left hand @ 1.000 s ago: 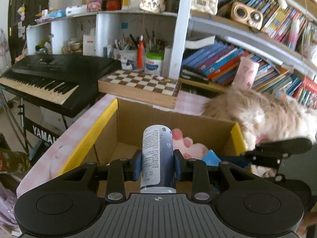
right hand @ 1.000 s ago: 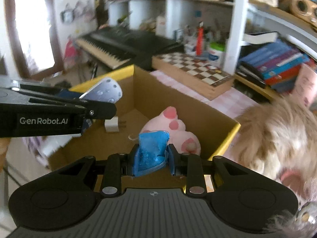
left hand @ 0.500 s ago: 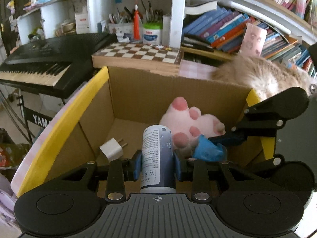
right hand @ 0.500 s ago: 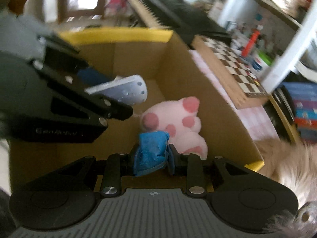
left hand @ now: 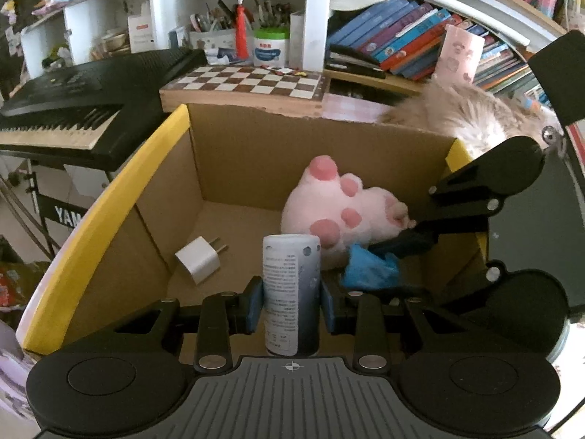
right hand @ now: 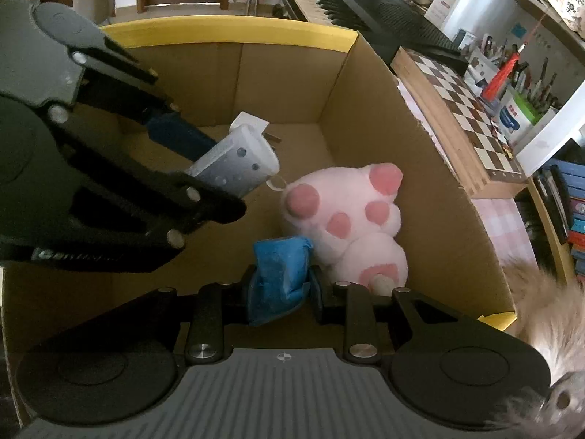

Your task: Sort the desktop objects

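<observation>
Both claws grip over the box [left hand: 124, 197] — your left gripper [left hand: 291, 305] the canister [left hand: 291, 289], your right gripper [right hand: 279, 287] the blue wad [right hand: 278, 274]; plush paw [right hand: 347, 219] and charger [left hand: 199, 259] already lie inside — release next.

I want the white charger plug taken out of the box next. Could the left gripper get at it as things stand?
Probably not yet: the left gripper is shut on the bottle. The charger plug lies uncovered on the box floor.

A brown cardboard box [left hand: 234, 168] edged in yellow holds a pink plush paw [left hand: 340, 212] with darker pink pads and a white plug adapter [left hand: 199, 259], lower left. A white and grey-blue can [left hand: 291, 292] with dots and a crumpled blue pouch [right hand: 278, 274] sit at bottom centre. A brown-and-cream chessboard [left hand: 252, 82] and black keyboard [left hand: 84, 91] fill the upper left.
</observation>
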Action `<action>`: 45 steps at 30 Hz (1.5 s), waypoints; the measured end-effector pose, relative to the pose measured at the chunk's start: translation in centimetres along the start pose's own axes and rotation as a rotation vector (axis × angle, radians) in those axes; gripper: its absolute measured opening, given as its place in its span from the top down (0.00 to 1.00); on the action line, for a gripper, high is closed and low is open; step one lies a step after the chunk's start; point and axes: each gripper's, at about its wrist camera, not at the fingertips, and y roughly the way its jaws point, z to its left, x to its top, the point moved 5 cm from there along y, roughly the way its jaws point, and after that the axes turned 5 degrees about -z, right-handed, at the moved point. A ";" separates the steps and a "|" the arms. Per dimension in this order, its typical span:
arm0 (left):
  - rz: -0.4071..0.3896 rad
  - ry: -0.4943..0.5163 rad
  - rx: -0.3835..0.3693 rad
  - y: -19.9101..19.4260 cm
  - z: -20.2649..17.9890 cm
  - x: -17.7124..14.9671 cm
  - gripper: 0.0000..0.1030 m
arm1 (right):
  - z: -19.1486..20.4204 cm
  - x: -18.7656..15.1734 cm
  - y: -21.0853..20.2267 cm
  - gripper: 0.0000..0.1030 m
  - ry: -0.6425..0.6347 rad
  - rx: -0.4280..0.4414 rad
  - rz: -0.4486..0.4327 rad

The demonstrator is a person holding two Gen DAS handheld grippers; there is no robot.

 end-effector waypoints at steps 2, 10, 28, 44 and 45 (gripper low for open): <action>-0.028 0.005 -0.010 -0.6 -0.2 0.3 0.67 | -0.1 0.1 -0.1 0.69 0.017 -0.004 -0.010; -0.150 0.057 0.006 -3.7 -0.9 1.2 0.49 | -0.1 0.2 -1.3 0.46 0.070 -0.035 -0.065; -0.256 0.000 0.017 -9.2 -0.1 -0.4 0.29 | -0.6 -1.2 -9.3 0.41 0.339 -0.284 -0.301; -0.308 -0.002 -0.008 -12.8 0.3 -3.1 0.27 | 1.9 -5.0 -14.6 0.39 0.572 -0.527 -0.381; -0.311 -0.002 -0.008 -13.0 0.4 -3.3 0.27 | 2.3 -5.3 -14.8 0.38 0.584 -0.540 -0.383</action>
